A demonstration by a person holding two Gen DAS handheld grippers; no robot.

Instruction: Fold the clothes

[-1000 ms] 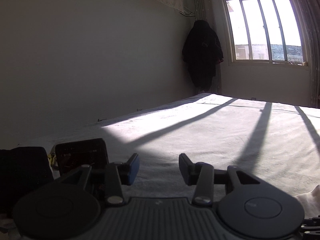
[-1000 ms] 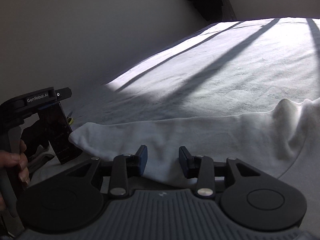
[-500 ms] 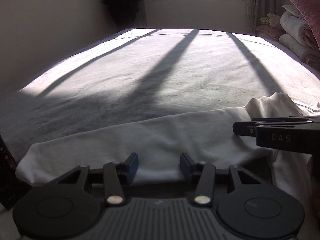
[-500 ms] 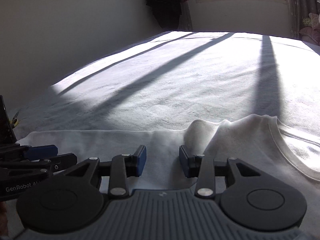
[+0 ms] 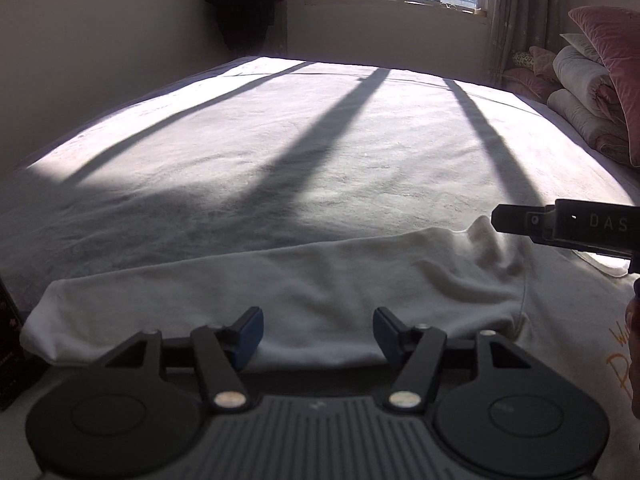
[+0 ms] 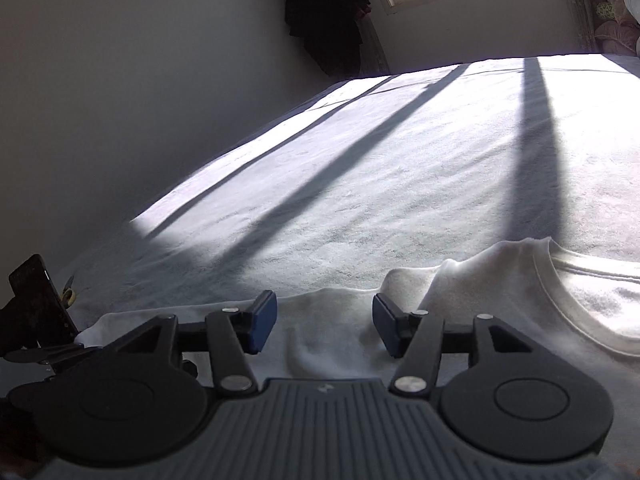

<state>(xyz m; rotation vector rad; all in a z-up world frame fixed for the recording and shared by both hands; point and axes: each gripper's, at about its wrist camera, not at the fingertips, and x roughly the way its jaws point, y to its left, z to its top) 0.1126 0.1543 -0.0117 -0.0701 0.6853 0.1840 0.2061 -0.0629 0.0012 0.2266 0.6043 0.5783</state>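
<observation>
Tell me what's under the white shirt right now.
The white shirt lies flat on the grey bedspread, which shows all around its far edge. Both open grippers, left and right, hover above it. Anything beneath the fabric is covered.

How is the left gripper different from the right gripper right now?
The left gripper faces the sleeve of the white shirt; the right gripper faces the shoulder beside the collar. The left one's view is level, the right one's tilted. Both are open and hold nothing.

shirt (image 5: pixel 304 280) on bed (image 5: pixel 320 152), pillows (image 5: pixel 592 92) right
</observation>
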